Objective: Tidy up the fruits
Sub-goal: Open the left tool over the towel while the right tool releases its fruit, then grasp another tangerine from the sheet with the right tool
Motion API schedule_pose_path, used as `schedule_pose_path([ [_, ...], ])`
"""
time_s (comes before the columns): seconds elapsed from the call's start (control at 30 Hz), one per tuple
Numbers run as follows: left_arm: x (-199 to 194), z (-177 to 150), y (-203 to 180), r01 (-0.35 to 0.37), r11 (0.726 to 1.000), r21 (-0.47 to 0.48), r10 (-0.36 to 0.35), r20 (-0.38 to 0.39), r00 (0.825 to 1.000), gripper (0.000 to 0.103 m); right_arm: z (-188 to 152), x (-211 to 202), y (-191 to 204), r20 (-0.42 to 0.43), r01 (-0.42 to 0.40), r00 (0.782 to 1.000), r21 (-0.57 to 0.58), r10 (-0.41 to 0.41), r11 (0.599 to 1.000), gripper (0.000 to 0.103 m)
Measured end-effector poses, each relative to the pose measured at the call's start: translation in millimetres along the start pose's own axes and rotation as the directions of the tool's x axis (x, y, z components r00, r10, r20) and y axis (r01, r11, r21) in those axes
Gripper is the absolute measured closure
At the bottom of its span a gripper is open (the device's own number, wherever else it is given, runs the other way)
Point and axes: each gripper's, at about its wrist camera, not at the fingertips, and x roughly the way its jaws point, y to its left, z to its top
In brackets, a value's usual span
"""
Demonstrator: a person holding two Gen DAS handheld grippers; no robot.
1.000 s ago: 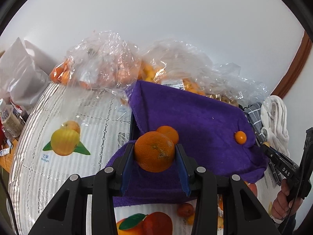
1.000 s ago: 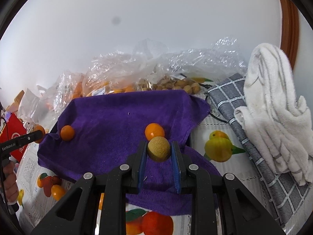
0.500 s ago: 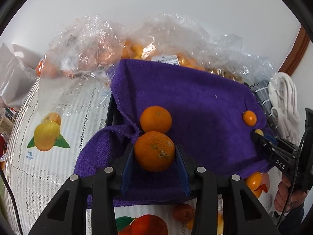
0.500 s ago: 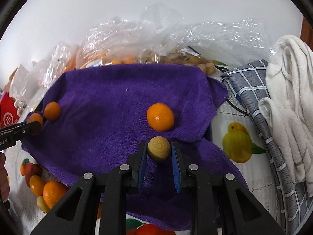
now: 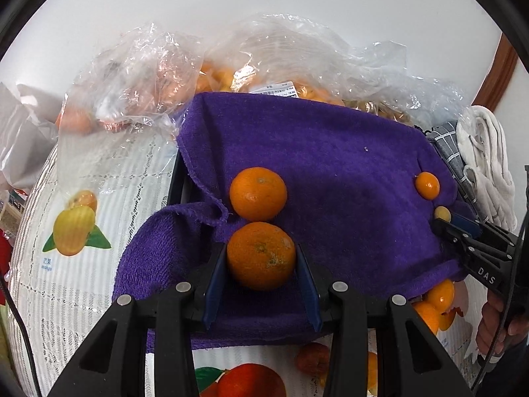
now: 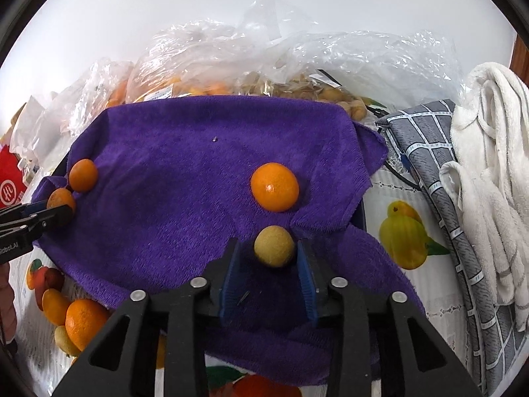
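A purple towel [image 5: 330,165] is spread over a tray. My left gripper [image 5: 261,264] is shut on a large orange [image 5: 261,256] just above the towel's near left corner, right behind another orange [image 5: 258,194] lying there. In the right wrist view my right gripper [image 6: 267,258] has its jaws opening. A small yellow fruit [image 6: 274,246] rests on the towel [image 6: 185,182] between them, with a gap at the left pad. A smaller orange [image 6: 274,187] lies just beyond it. Far left in that view are the left gripper's orange [image 6: 60,200] and its neighbour [image 6: 83,175].
Clear plastic bags of fruit [image 5: 264,66] line the back by the wall. A grey checked cloth [image 6: 439,165] and a white towel [image 6: 489,182] lie to the right. Loose oranges [image 6: 82,322] sit on the fruit-print tablecloth [image 5: 99,182] at the towel's front edge.
Both grippers came down and forward onto the purple towel. The right jaws opened off the yellow fruit, which now sits on the towel. The left stays shut on its orange.
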Motion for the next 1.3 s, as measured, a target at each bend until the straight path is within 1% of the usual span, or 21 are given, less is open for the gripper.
schedule_pose_path([
  [0.1,-2.6,0.0,-3.3,0.033,0.999,-0.005,-0.033,0.003,0.999,0.045,-3.8,-10.8,1.6,0.017,0.001,1.0,0.012,-0.002,1.0,0.063],
  [0.13,-5.8,-0.6,-5.4,0.027,1.0,0.001,-0.027,0.012,1.0,0.043,-4.8,-14.3,1.5,0.021,0.003,1.0,0.014,-0.003,1.0,0.06],
  [0.23,-17.1,-0.9,-11.3,-0.001,1.0,0.03,0.0,0.035,0.999,0.043,-9.5,-31.3,2.1,0.055,0.032,0.998,0.017,-0.033,0.999,0.054],
  [0.3,-30.4,-1.8,-13.0,-0.005,0.999,0.039,0.003,0.057,0.998,0.043,-11.3,-43.2,1.6,0.08,0.049,0.996,0.014,-0.05,0.999,0.049],
  [0.37,-41.7,-3.8,-12.7,-0.009,0.999,0.044,0.006,0.065,0.998,0.043,-12.6,-54.0,0.4,0.1,0.055,0.993,0.016,-0.056,0.998,0.04],
  [0.43,-55.9,-7.6,-9.0,-0.012,0.999,0.037,0.009,0.081,0.997,0.043,-14.7,-66.2,-1.7,0.124,0.054,0.991,0.038,-0.058,0.998,0.035],
  [0.47,-64.2,-10.9,-5.5,-0.011,1.0,0.027,0.008,0.092,0.996,0.043,-15.5,-70.0,-2.6,0.131,0.048,0.99,0.049,-0.054,0.998,0.031],
  [0.53,-74.4,-16.0,0.5,-0.01,1.0,0.004,0.009,0.103,0.995,0.043,-19.5,-79.5,-3.6,0.15,0.03,0.988,0.078,-0.042,0.997,0.025],
  [0.63,-86.4,-26.9,10.0,0.011,1.0,-0.017,-0.009,0.103,0.995,0.043,-27.7,-90.6,-1.0,0.157,0.033,0.986,0.099,-0.049,0.995,0.025],
  [0.7,-90.3,-35.0,13.8,-0.008,1.0,-0.006,0.009,0.095,0.995,0.043,-34.6,-96.6,3.0,0.144,0.023,0.989,0.103,-0.038,0.994,0.025],
  [0.77,-91.5,-44.2,17.2,-0.039,0.999,0.001,0.038,0.081,0.996,0.043,-41.3,-99.1,9.0,0.109,0.017,0.994,0.088,-0.026,0.996,0.027],
  [0.8,-92.6,-50.4,21.5,-0.048,0.999,-0.009,0.048,0.071,0.996,0.043,-45.2,-99.8,12.6,0.106,0.015,0.994,0.081,-0.023,0.997,0.029],
  [0.87,-92.7,-61.7,30.5,-0.043,0.998,-0.036,0.045,0.052,0.998,0.043,-54.6,-102.6,19.8,0.108,0.005,0.994,0.066,-0.012,0.998,0.04],
  [0.9,-92.5,-67.4,34.0,-0.044,0.998,-0.047,0.047,0.045,0.998,0.043,-60.0,-102.2,24.2,0.104,-0.002,0.995,0.059,-0.004,0.998,0.043],
  [0.97,-89.7,-80.6,40.3,-0.058,0.996,-0.069,0.06,0.024,0.998,0.043,-66.5,-96.9,31.9,0.082,-0.016,0.997,0.044,0.013,0.999,0.054],
  [1.03,-86.6,-94.2,44.2,-0.069,0.994,-0.084,0.069,0.005,0.998,0.043,-71.2,-90.4,38.4,0.068,-0.031,0.997,0.034,0.029,0.999,0.058],
  [1.13,-85.2,-112.4,48.6,-0.079,0.992,-0.094,0.08,-0.002,0.997,0.043,-72.4,-79.5,45.9,0.061,-0.045,0.997,0.015,0.044,0.999,0.059],
  [1.23,-84.2,-126.5,52.4,-0.095,0.991,-0.094,0.095,-0.003,0.995,0.043,-69.9,-69.2,50.7,0.06,-0.092,0.994,0.02,0.091,0.996,0.059],
  [1.3,-88.4,-132.3,53.7,-0.093,0.991,-0.095,0.096,0.029,0.995,0.043,-67.3,-60.0,53.5,0.053,-0.087,0.995,0.017,0.086,0.996,0.059],
])
